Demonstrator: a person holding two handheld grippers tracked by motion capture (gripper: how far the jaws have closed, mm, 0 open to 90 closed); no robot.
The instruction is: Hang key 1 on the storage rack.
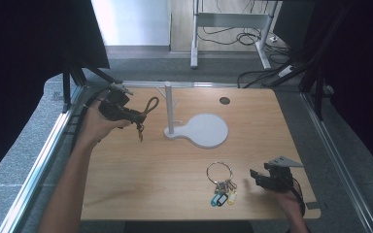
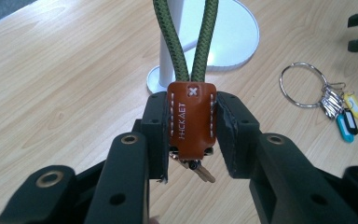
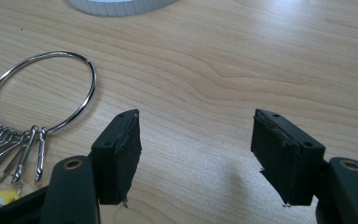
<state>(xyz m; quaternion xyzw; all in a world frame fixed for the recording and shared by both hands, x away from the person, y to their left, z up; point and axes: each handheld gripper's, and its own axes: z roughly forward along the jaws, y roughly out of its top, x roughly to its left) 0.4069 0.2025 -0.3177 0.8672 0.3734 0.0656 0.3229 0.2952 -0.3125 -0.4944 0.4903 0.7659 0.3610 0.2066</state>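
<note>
Resting at the near right, the right gripper [image 1: 256, 175] gapes empty just beside the key ring [image 1: 219, 173]. Farther left, the left gripper [image 2: 192, 122] clamps the brown leather fob [image 2: 191, 117], near the white stand [image 1: 169, 108].

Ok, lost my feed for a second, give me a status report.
Left gripper shut on brown leather key fob, green cord loop beside white peg stand. Right gripper open, empty, beside key ring. Nothing between loop and stand.
</note>
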